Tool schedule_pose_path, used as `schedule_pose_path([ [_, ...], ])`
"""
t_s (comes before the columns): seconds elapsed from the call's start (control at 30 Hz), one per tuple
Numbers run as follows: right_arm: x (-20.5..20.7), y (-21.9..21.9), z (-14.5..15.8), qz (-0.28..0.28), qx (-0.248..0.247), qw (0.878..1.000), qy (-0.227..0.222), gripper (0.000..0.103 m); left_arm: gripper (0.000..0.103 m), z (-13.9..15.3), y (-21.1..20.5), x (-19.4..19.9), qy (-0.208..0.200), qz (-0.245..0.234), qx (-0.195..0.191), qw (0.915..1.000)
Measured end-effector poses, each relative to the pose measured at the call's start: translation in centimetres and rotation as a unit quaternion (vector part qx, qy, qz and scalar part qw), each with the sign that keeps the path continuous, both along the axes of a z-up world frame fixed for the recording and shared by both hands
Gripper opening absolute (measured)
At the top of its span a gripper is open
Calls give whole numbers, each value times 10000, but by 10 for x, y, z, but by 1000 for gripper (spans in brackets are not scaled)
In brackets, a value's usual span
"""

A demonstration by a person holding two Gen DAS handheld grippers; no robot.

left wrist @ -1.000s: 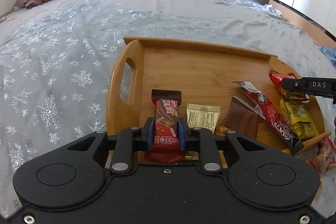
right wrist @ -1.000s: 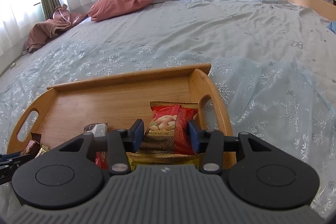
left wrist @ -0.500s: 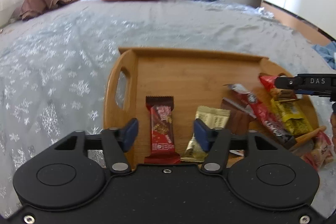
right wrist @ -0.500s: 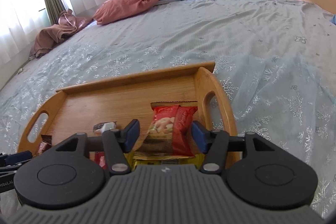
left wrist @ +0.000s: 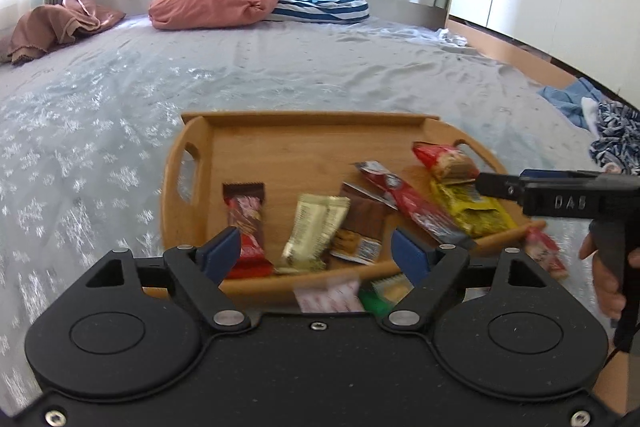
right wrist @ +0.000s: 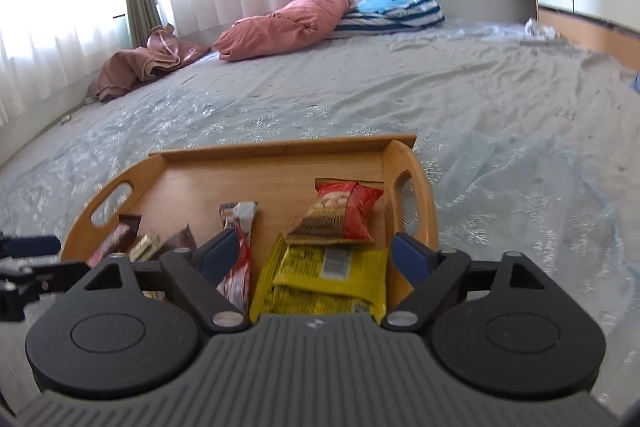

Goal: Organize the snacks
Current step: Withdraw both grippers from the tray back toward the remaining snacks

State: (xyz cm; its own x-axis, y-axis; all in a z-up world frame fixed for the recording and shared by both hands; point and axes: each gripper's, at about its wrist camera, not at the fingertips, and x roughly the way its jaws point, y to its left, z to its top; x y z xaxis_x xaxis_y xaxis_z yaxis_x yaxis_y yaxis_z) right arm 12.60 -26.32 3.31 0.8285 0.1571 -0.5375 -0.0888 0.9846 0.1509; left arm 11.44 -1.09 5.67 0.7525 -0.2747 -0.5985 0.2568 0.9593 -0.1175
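Both grippers hover at the near edge of the wooden tray [left wrist: 308,131], which sits on the bed [left wrist: 280,67] with its snowflake-print cover. Left gripper [left wrist: 316,251] — fingers wide and opening, nothing pressed between them; the red-and-brown chocolate bar [left wrist: 245,215] lies flat in the tray just ahead of the left finger, free, with the cream-gold wafer pack [left wrist: 314,227] and brown pack [left wrist: 362,223] beside it. Right gripper [right wrist: 310,253] — fingers also wide and opening, empty; the yellow snack bag [right wrist: 328,279] lies between them untouched, the red nut pouch [right wrist: 340,213] past it by the tray's right handle. The long red bar [left wrist: 408,205] lies diagonally mid-tray. A few blurred packs, a pink-white wrapper [left wrist: 326,297] and a green pack [left wrist: 386,291], sit on the bed outside the near rim — likely the next pickups. To do this step well: clear the fingers up and back without dragging any wrapper, keep them wide, then come down on a loose pack across its narrow width. Risk: foil wrappers slip, and the tray can shift on soft bedding if the rim is bumped.
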Motion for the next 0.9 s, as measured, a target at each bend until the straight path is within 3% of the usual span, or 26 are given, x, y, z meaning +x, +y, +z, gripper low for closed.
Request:
schedule_pose_path([
  [0.2,-32,5,-2,85,-350,9990,-255,100,81,-5,-4,-20,12,193,37,9998],
  [0.47,-62,-2,-13,-114,-690,9966,-432,103,70,-10,2,-31,102,281,30,9995],
  [0.53,-67,-6,-19,-203,-748,9961,-417,103,59,-13,2,-35,117,295,48,9995],
  [0.7,-75,-16,-30,-411,-752,9958,-316,103,46,-20,0,-39,247,262,71,9993],
  [0.9,-76,-27,-41,-693,-746,9944,-274,103,46,-30,-6,-39,298,313,76,9990],
])
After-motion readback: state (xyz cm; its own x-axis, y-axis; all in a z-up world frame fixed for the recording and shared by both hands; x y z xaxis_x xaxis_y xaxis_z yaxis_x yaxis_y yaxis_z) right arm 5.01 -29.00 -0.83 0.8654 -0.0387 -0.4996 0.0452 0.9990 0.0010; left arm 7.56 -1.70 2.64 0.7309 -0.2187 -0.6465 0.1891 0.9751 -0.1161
